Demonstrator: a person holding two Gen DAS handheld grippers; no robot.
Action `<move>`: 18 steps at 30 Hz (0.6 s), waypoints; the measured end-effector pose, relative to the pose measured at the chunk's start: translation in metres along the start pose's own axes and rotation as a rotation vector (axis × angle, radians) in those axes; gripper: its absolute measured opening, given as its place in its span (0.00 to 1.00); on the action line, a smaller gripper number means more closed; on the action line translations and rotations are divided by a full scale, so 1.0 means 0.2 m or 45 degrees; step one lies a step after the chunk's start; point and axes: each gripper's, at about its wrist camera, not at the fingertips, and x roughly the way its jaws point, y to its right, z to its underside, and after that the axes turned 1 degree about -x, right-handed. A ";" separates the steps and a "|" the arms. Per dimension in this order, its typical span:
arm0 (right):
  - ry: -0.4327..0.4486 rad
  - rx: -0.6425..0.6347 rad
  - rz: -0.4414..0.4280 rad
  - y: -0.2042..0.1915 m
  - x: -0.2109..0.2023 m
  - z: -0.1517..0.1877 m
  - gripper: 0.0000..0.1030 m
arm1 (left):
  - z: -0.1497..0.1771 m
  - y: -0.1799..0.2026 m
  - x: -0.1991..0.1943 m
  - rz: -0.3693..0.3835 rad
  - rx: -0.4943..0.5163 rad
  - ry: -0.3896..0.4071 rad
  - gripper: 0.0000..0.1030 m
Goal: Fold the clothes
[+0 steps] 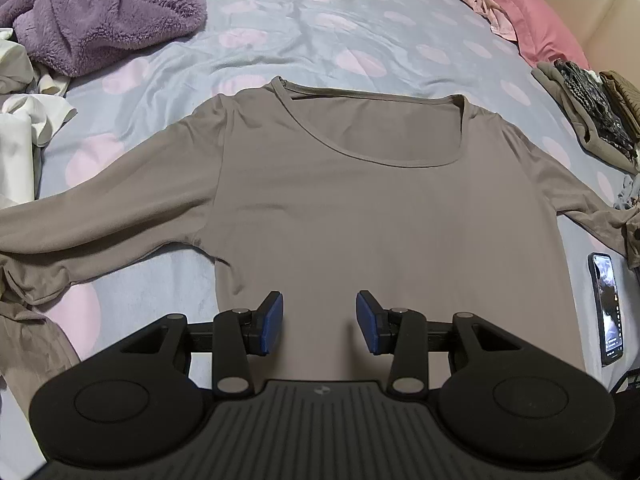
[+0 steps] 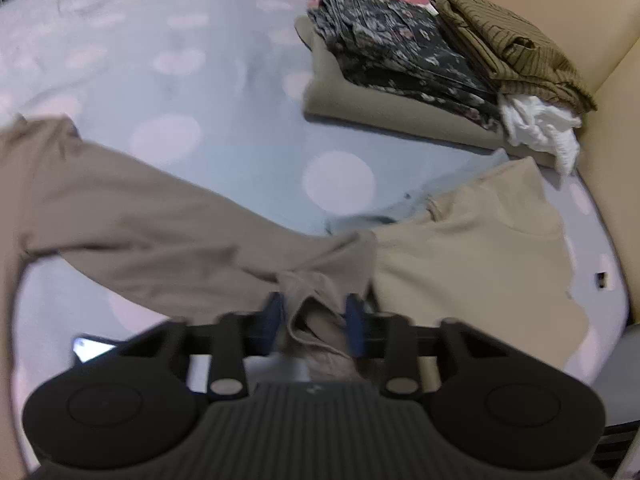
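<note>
— Leftmost? Heaped purple fleece (image 1: 100, 12) at the far corner of the bed (image 1: 320, 32), pale cloth (image 1: 24, 148) below it at the edge.

— Then the task's thing? Taupe long-sleeved top (image 1: 360, 208) spread flat on the bed, neckline away, both sleeves flung outward, left sleeve (image 1: 100, 216) bunched at its cuff.

— Left tongs (image 1: 319, 322)? Released, blue pads apart, hovering over the hem with nothing between.

— Further right? Phone (image 1: 608, 308) lying just beside the body of the top. Beyond, a folded stack (image 2: 400, 60) against the headboard, and a beige garment (image 2: 480, 248) under the cuff's end.

— Right tongs (image 2: 315, 320)? Around the crumpled cuff of the right sleeve (image 2: 160, 232); pads look not fully closed, frame blurred, so grasping or merely straddling: cannot tell.

— Risks from here? Loose hold on thin, slippery-looking knit, so possibly a dropped cuff mid-swing. Sleeve dragged low, likely snagging the phone or tugging the beige garment along. Body unpinned, so probably skewed by a hard pull.
</note>
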 end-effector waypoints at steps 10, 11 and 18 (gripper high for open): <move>0.107 0.014 -0.168 -0.07 -0.20 -0.04 0.03 | -0.01 0.00 -0.03 0.010 -0.019 0.019 0.37; 0.125 0.009 -0.202 -0.10 -0.24 -0.05 0.03 | -0.01 0.01 -0.03 0.012 -0.017 0.025 0.37; 0.238 -0.070 -0.465 -0.33 -0.52 -0.15 0.03 | -0.04 0.06 -0.07 0.042 0.020 0.063 0.37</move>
